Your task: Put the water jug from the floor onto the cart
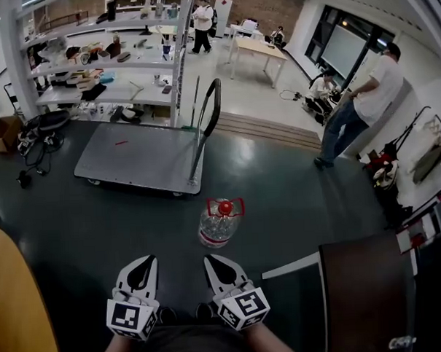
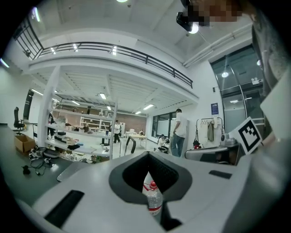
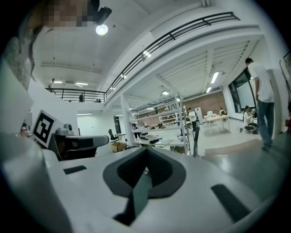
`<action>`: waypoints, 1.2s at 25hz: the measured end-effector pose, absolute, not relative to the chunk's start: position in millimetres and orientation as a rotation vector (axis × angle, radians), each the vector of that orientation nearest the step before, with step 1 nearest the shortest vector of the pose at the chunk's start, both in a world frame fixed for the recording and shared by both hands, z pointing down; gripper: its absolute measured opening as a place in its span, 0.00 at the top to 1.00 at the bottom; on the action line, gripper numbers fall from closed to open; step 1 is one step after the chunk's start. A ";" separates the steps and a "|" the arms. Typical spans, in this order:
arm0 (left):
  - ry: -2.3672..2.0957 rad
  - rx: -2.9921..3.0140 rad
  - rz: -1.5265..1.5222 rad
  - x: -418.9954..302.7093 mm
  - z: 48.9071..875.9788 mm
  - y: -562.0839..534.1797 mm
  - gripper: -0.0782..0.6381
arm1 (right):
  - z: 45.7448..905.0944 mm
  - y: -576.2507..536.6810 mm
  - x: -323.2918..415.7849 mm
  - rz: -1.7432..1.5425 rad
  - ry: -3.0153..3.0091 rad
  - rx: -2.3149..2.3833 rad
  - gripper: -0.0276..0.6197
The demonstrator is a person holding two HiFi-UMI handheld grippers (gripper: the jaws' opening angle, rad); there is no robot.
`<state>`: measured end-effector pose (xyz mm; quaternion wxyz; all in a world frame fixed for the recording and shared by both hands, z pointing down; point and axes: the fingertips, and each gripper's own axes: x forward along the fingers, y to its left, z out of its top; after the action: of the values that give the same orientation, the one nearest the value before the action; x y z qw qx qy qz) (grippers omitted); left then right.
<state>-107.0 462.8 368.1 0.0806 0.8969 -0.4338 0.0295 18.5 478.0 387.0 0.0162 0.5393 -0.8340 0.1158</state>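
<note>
The water jug stands upright on the dark floor: clear plastic, with a red cap and a red carry handle. The flat grey cart sits beyond it to the left, its black push handle at the near right end. My left gripper and right gripper hang side by side low in the head view, short of the jug, both shut and holding nothing. In the left gripper view the jug shows through the gap under the closed tips of the left gripper. The right gripper points past the cart handle.
White shelving loaded with clutter stands behind the cart, with a cardboard box and cables to its left. A person stands at the right by low steps. A dark brown cabinet is close on my right.
</note>
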 end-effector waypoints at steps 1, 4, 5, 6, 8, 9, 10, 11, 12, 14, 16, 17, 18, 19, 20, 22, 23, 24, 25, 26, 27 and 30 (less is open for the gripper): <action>-1.299 2.679 0.084 -110.4 369.1 462.0 0.88 | 389.4 476.7 17.8 0.386 -2.591 1.687 0.97; -1.297 2.682 0.094 -127.3 374.5 457.8 0.88 | 398.9 470.1 15.5 0.470 -2.548 1.742 0.97; -1.296 2.683 0.096 -135.0 375.4 455.7 0.88 | 402.2 467.5 13.3 0.495 -2.530 1.764 0.97; -1.294 2.681 0.099 -143.0 376.9 453.7 0.88 | 406.0 465.4 10.1 0.516 -2.515 1.782 0.97; -1.289 2.669 0.118 -157.2 385.5 449.5 0.88 | 416.9 462.5 2.5 0.536 -2.487 1.805 0.97; -1.286 2.663 0.131 -162.3 391.6 446.4 0.88 | 422.7 460.9 -0.7 0.534 -2.474 1.809 0.97; -1.281 2.657 0.141 -165.7 397.1 443.1 0.88 | 427.1 459.4 -3.4 0.526 -2.463 1.809 0.97; -1.270 2.652 0.146 -167.6 401.2 440.8 0.88 | 429.6 458.6 -5.2 0.517 -2.456 1.808 0.97; -1.257 2.650 0.152 -168.1 404.0 439.5 0.88 | 431.0 458.7 -5.9 0.512 -2.451 1.810 0.97; -1.234 2.651 0.184 -167.1 409.7 436.8 0.88 | 435.2 458.8 -2.8 0.530 -2.436 1.830 0.97; -1.225 2.651 0.210 -164.7 414.7 431.1 0.88 | 443.4 455.3 3.6 0.568 -2.414 1.852 0.97; -1.224 2.654 0.215 -163.1 416.9 427.0 0.88 | 447.9 451.8 7.1 0.581 -2.405 1.857 0.97; -1.227 2.654 0.218 -161.0 418.2 421.9 0.88 | 452.3 446.8 10.9 0.589 -2.398 1.859 0.97; -1.234 2.648 0.222 -158.4 418.5 415.8 0.88 | 456.5 440.3 15.5 0.598 -2.392 1.861 0.97; -1.245 2.638 0.227 -154.9 418.6 408.9 0.88 | 460.5 432.7 21.2 0.610 -2.388 1.868 0.97; -1.261 2.622 0.235 -145.9 421.0 393.9 0.88 | 467.5 414.8 35.3 0.646 -2.385 1.890 0.97; -1.265 2.619 0.237 -140.5 423.3 385.9 0.88 | 470.7 405.1 42.9 0.662 -2.384 1.901 0.97; -1.266 2.617 0.239 -134.4 425.6 377.5 0.88 | 474.2 394.8 50.2 0.672 -2.381 1.910 0.97; -1.267 2.616 0.241 -128.1 427.7 368.5 0.88 | 477.8 384.0 57.1 0.681 -2.377 1.914 0.97; -1.267 2.613 0.248 -121.6 429.5 359.0 0.88 | 481.6 372.8 63.3 0.691 -2.373 1.911 0.97; -1.269 2.609 0.264 -115.1 431.6 349.4 0.88 | 485.0 361.5 69.0 0.703 -2.371 1.901 0.97; -1.271 2.590 0.308 -93.0 436.3 317.2 0.88 | 490.2 326.4 86.9 0.707 -2.378 1.857 0.97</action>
<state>-93.0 317.2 436.3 0.1198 0.8862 -0.4350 0.1054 86.9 326.4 490.2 0.0214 0.5990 -0.7673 0.2281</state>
